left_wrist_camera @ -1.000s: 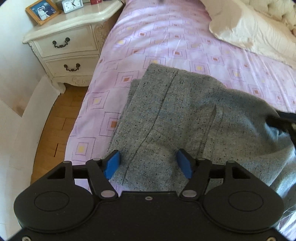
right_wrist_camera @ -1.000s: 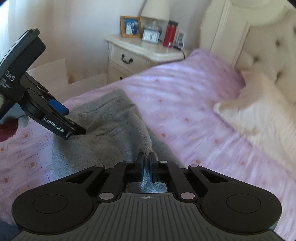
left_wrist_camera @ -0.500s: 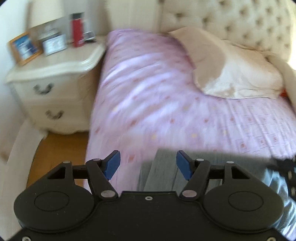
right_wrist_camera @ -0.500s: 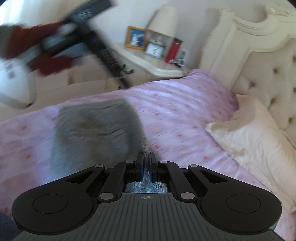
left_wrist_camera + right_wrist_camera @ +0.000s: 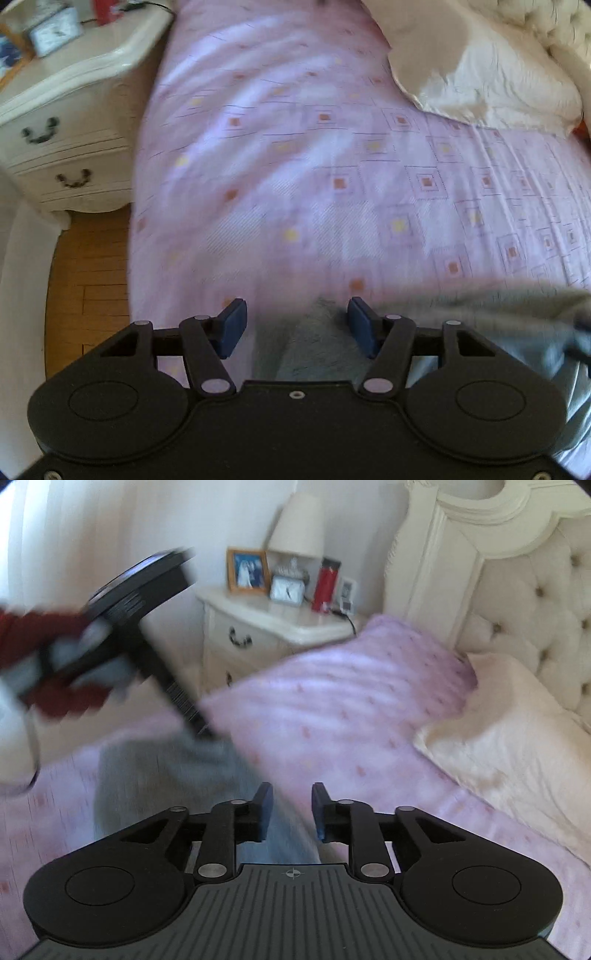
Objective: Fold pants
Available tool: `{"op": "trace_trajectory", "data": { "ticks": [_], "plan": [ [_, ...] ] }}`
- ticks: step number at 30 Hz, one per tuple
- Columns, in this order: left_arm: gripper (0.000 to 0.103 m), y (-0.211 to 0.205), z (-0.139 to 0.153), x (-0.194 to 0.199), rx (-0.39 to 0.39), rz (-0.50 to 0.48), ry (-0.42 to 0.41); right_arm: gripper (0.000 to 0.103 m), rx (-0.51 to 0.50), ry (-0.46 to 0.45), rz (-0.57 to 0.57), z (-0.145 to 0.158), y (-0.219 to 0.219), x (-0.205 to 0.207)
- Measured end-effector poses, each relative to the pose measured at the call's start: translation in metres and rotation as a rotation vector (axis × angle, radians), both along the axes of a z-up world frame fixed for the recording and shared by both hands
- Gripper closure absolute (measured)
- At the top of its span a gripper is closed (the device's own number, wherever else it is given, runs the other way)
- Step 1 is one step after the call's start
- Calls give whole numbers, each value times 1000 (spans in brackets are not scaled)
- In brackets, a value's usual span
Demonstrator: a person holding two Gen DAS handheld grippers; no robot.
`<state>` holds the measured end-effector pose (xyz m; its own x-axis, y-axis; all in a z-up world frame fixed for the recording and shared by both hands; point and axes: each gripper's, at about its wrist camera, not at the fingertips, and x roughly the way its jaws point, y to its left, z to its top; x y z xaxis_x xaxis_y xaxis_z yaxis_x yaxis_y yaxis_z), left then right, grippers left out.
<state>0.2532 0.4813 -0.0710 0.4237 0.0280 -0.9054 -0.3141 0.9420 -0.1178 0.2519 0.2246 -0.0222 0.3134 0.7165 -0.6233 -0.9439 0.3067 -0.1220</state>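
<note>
The grey pants (image 5: 461,310) lie folded on the pink patterned bed sheet (image 5: 332,155). In the left wrist view my left gripper (image 5: 295,325) is open and empty above the pants' near edge. In the right wrist view the pants (image 5: 166,775) show blurred on the sheet. My right gripper (image 5: 291,808) is open with nothing between its blue pads, above the pants' right edge. The left gripper (image 5: 147,627) appears blurred at upper left, held by a red-sleeved arm.
A cream pillow (image 5: 480,74) lies at the head of the bed, by the tufted headboard (image 5: 535,602). A white nightstand (image 5: 62,122) with a clock, photo frame, red bottle and lamp stands left of the bed. Wooden floor (image 5: 85,258) lies beside it.
My right gripper has opened and let go of the pants. My left gripper has lifted and drawn back, so the pants now sit at the bottom of its view.
</note>
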Motion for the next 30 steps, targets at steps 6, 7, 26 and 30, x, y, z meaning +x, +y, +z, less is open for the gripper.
{"op": "trace_trajectory", "data": {
  "ticks": [6, 7, 26, 30],
  "plan": [
    [43, 7, 7, -64, 161, 139, 27, 76, 4, 103, 136, -13, 62, 14],
    [43, 6, 8, -74, 181, 154, 28, 76, -11, 122, 142, -19, 74, 18],
    [42, -11, 34, -132, 159, 191, -58, 95, 22, 222, 321, 1, 79, 5],
    [42, 22, 46, -112, 191, 242, -115, 95, 66, 135, 474, 26, 55, -29]
  ]
}}
